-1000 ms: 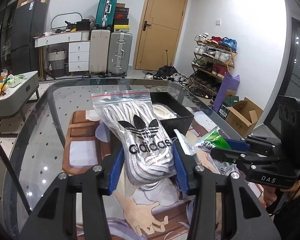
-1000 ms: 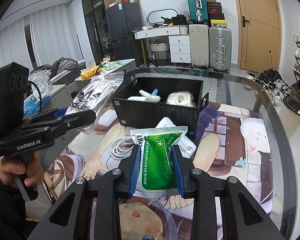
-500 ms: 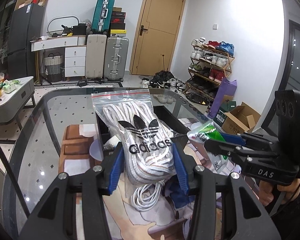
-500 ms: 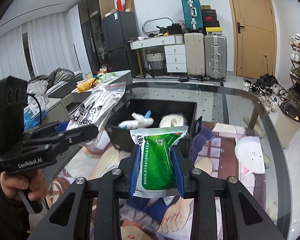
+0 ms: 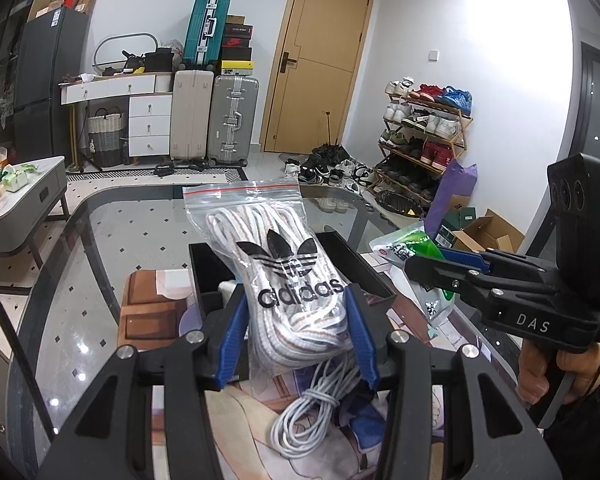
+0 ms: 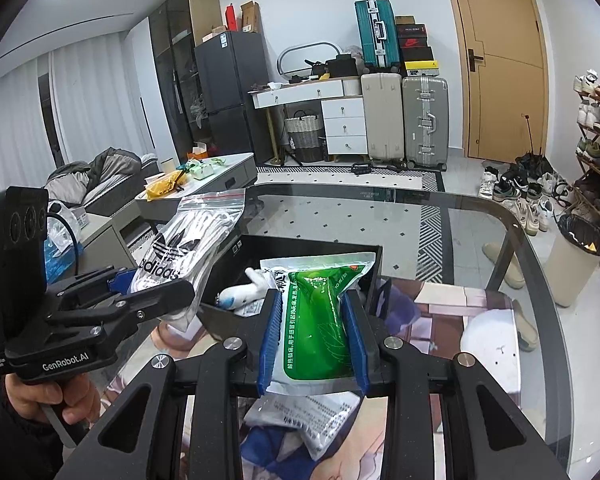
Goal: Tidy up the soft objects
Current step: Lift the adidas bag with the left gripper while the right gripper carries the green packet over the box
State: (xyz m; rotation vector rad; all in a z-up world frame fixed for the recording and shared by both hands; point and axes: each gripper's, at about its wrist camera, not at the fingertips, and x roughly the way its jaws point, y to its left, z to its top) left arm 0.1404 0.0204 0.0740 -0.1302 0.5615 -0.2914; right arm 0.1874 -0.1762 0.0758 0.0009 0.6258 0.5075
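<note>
A glass-topped bench [image 6: 480,240] is carrying a printed mat [image 6: 488,320], and on the mat a black open box [image 6: 320,246] is standing near the middle. Inside the box a white soft item with blue marks [image 6: 242,290] is lying against the left wall.

The left gripper [image 5: 296,336] is holding a clear zip bag of white laces [image 5: 284,276] with a black Adidas logo; its blue fingers [image 5: 232,336] are pressing on both sides of the bag's lower half, and the bag is standing upright above the near end of the box. The right gripper [image 6: 314,344] is clamping a green pouch [image 6: 320,312] with a white printed edge, its fingers [image 6: 270,344] closing firmly on either side, and the pouch is hanging over the box's near wall.

Under the left gripper a coiled white cable [image 5: 312,408] is lying on the mat. Under the right gripper a white printed packet [image 6: 300,420] is resting on the mat beside a blue patch. A person's hand [image 6: 32,396] is gripping the left gripper's handle.
</note>
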